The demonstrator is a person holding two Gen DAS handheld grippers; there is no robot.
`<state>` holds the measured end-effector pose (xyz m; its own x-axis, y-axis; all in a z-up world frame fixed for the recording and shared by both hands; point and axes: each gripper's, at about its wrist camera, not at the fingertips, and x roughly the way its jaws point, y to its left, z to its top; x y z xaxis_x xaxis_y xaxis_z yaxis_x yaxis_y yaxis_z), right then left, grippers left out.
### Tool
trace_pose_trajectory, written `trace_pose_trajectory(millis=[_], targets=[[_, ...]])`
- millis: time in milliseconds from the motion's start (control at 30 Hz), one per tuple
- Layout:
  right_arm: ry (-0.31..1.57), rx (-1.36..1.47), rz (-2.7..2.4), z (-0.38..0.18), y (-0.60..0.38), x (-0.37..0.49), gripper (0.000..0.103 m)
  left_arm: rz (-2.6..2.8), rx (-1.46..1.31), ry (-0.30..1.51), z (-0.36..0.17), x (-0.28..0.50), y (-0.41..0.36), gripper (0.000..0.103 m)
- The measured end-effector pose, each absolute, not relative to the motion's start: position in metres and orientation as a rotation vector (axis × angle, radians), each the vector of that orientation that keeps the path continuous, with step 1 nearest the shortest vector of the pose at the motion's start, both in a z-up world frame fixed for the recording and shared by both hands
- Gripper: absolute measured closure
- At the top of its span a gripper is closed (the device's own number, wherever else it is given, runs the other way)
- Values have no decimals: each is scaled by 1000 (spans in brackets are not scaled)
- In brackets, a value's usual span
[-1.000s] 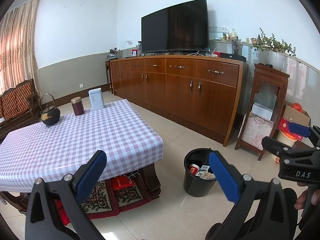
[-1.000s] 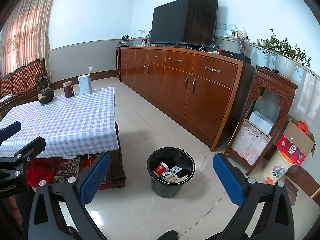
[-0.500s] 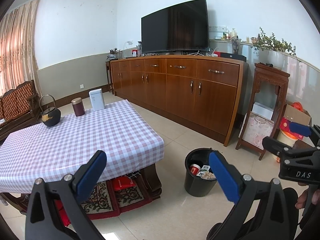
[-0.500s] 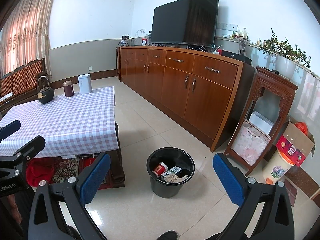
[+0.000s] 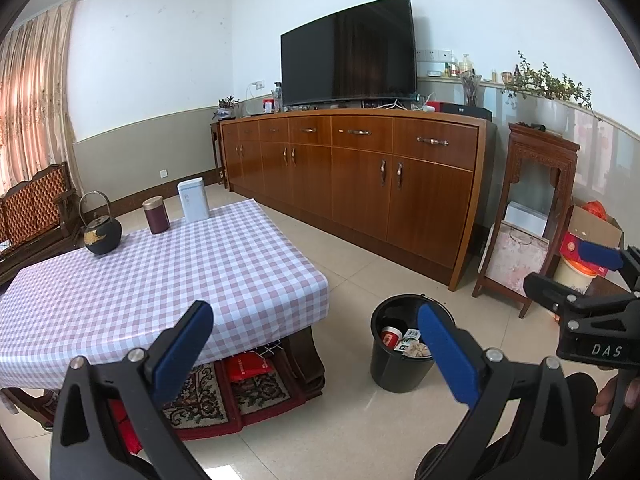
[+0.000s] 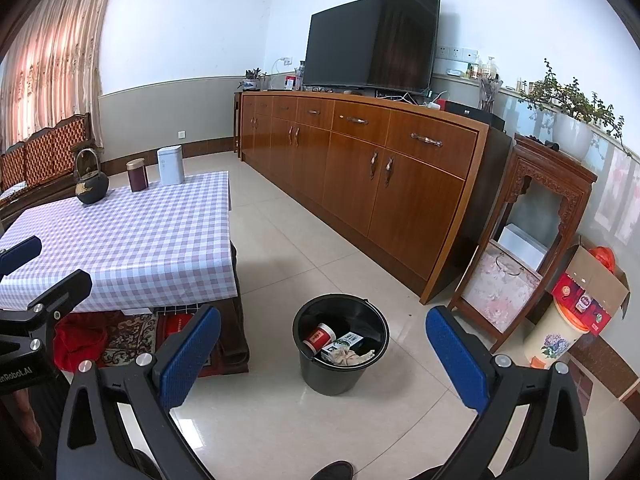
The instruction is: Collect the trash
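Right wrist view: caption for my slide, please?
Open right gripper above black bin holding trash, beside checkered table.

Bin [image 6: 340, 376] contents partly hidden by rim (labels too small to read).

My left hand-held gripper [image 5: 316, 354] hangs wide apart, holding nothing, over the tiled floor [image 5: 360, 432]. Between its blue pads [image 5: 182, 350] stands a black bucket [image 5: 394, 364] with a red cup [image 5: 390, 337] and wrappers inside. The checkered tabletop [image 5: 160, 280] carries a kettle [image 5: 102, 234] and two canisters. My right hand-held gripper [image 5: 568, 272] shows at the edge.
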<state>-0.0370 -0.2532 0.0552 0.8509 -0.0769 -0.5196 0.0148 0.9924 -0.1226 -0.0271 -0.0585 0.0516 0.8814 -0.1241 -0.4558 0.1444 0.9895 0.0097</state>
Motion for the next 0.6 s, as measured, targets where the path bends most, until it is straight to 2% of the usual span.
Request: trace_pose_trajectory(millis=[600], targets=[[548, -134, -51, 56, -253, -37, 0, -147, 29, 482, 50, -25, -55, 0]])
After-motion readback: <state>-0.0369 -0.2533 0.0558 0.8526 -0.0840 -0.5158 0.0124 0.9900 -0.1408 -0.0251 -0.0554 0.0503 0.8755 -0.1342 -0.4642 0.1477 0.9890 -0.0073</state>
